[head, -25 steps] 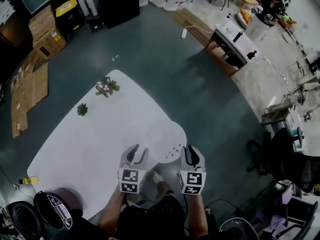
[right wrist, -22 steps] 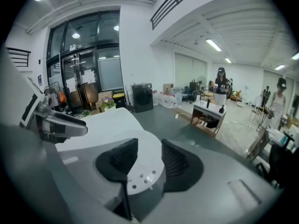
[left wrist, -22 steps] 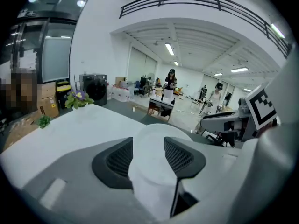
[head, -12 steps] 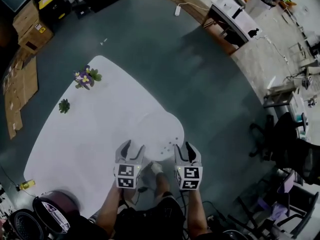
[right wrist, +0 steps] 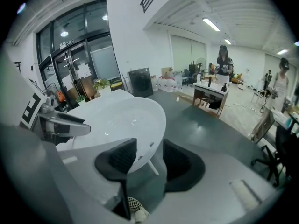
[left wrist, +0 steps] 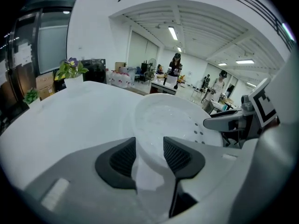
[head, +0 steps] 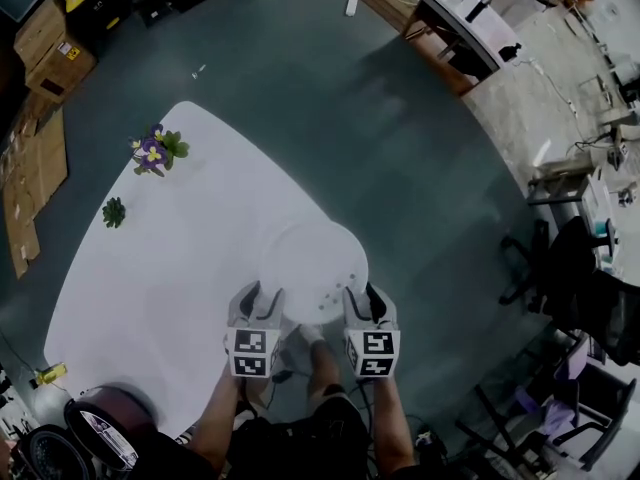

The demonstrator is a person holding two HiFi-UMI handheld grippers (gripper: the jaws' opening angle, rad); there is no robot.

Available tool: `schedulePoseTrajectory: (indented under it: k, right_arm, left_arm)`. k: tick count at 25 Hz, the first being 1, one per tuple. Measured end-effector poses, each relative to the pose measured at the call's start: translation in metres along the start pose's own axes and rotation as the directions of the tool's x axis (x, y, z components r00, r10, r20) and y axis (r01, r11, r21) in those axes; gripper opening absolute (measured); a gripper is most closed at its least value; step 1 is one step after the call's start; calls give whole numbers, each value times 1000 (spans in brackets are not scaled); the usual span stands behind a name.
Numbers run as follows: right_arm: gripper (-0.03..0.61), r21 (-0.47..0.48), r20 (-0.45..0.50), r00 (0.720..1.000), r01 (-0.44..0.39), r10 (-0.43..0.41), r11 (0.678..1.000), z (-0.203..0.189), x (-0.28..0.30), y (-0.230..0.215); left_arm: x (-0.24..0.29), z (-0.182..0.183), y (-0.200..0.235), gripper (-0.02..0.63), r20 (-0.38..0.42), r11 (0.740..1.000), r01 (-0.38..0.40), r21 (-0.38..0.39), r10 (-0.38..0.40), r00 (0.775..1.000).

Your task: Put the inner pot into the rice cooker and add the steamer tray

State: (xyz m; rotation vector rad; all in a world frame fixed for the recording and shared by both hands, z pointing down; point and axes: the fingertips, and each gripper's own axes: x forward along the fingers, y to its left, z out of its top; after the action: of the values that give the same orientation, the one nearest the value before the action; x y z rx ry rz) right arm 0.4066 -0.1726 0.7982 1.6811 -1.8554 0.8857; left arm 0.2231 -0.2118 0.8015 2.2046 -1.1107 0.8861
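Both fingers of the left gripper (head: 264, 296) are closing about the rim of the steamer tray (head: 315, 258) on the white table (head: 170, 268); those of the right gripper (head: 362, 293) are held spread. The label on the rice cooker (head: 105, 430) is blurred.

White round perforated plastic steamer tray (head: 313, 263) against the white oval tabletop (head: 150, 268): almost no contrast. My right gripper (head: 361, 293): grey shell, black ribbed pads, black-and-white square markers on the cube. Smooth floor (head: 300, 88) dark teal. Small potted plant (head: 152, 150): purple-yellow blooms, green leaves. Round rice cooker (head: 105, 423): dark maroon, white label.
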Motion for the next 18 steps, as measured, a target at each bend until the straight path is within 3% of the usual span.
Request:
schedulePoseTrajectory:
  k: [10, 18]
  right_arm:
    - [155, -37, 15, 1000, 15, -14, 999, 7, -2, 4]
    - [155, -99, 86, 996, -13, 22, 995, 58, -22, 25]
  left_arm:
    - [-4, 11, 2, 176, 33, 1000, -24, 18, 23, 999]
    - [-44, 48, 15, 173, 120, 997, -80, -4, 80, 990]
